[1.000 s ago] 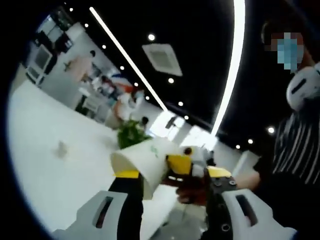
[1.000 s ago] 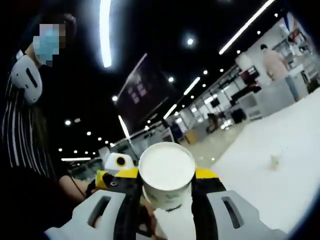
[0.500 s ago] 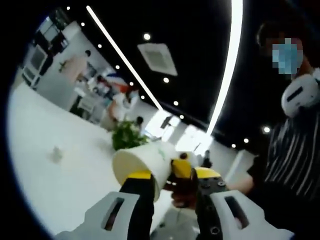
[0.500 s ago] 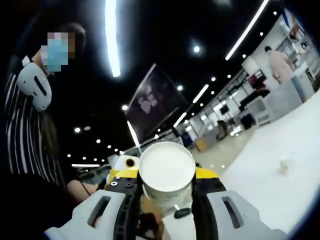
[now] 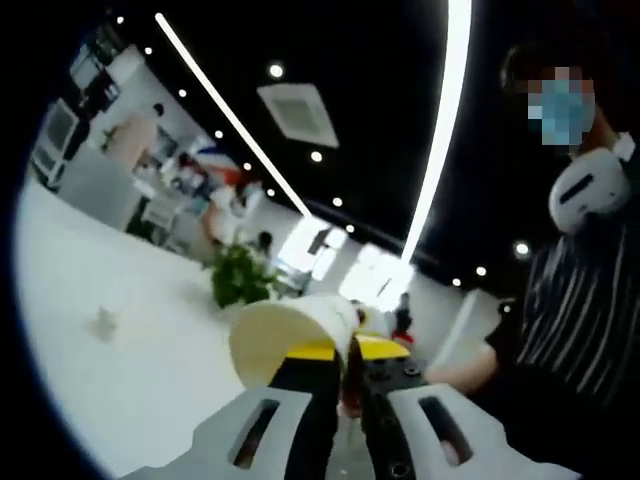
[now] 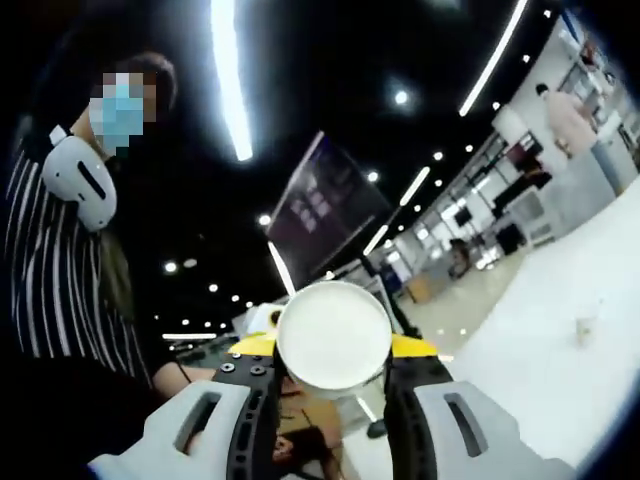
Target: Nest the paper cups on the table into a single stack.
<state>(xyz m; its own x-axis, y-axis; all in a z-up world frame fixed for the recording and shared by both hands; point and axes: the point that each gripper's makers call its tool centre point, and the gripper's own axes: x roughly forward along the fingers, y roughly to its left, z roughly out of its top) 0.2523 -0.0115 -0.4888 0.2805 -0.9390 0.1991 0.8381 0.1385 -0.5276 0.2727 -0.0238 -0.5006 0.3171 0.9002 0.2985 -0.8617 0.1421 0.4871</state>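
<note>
A white paper cup (image 5: 285, 335) hangs in the air above the white table (image 5: 110, 390), its open mouth turned toward the left gripper view. My left gripper (image 5: 348, 385) has its jaws drawn close together, pinching the cup's wall at the rim, one jaw across the mouth and one outside. The right gripper's yellow tips (image 5: 365, 347) hold the cup from behind. In the right gripper view the same cup (image 6: 333, 335) shows a round white end, and my right gripper (image 6: 333, 372) is shut on its sides.
A person in a striped top (image 5: 585, 300) stands close behind the grippers, also at the left (image 6: 55, 270). A small pale object (image 5: 103, 322) sits far off on the table (image 6: 585, 326). A green plant (image 5: 238, 280) stands at the table's far edge.
My left gripper's jaws have come together from wide apart onto the cup's rim. The cup stays in the right gripper. Both views have drifted slightly.
</note>
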